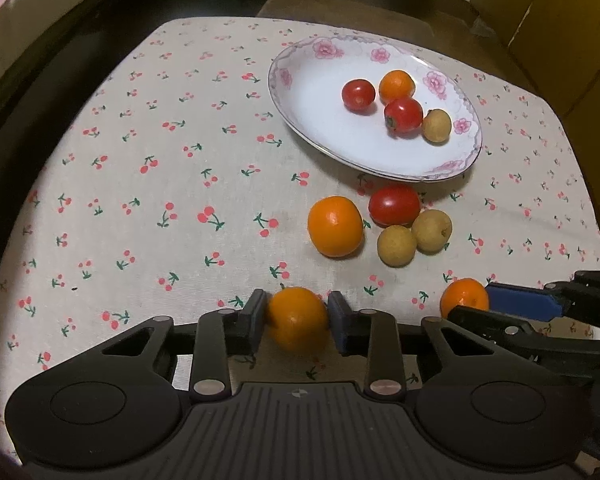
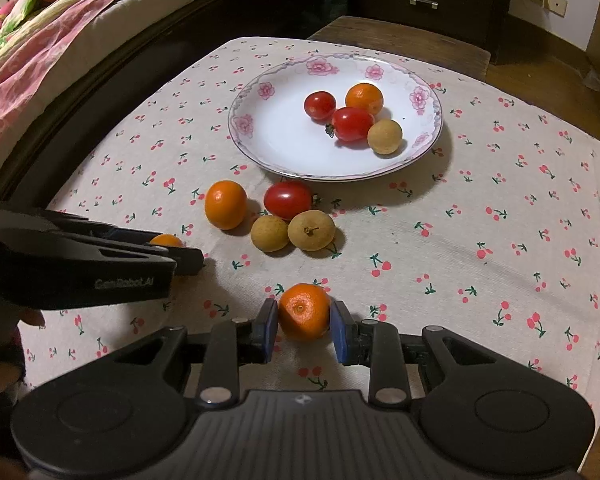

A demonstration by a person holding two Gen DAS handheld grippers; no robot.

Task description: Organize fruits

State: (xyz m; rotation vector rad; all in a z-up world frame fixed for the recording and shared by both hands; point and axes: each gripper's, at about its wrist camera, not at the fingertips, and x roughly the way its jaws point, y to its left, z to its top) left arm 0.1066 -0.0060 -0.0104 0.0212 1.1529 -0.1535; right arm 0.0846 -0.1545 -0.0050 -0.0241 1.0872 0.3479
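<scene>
Your left tool (image 1: 297, 320) is clamped on an orange (image 1: 298, 318). Your right tool (image 2: 305, 330) brackets another orange (image 2: 304, 311) on the table (image 2: 460, 240); contact unclear, can't tell if it's gripping. Plate (image 2: 276, 136) sits at 12 o'clock, loose fruit between.

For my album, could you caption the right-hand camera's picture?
Right gripper closes around an orange while more fruit waits beside the flowered plate.
</scene>
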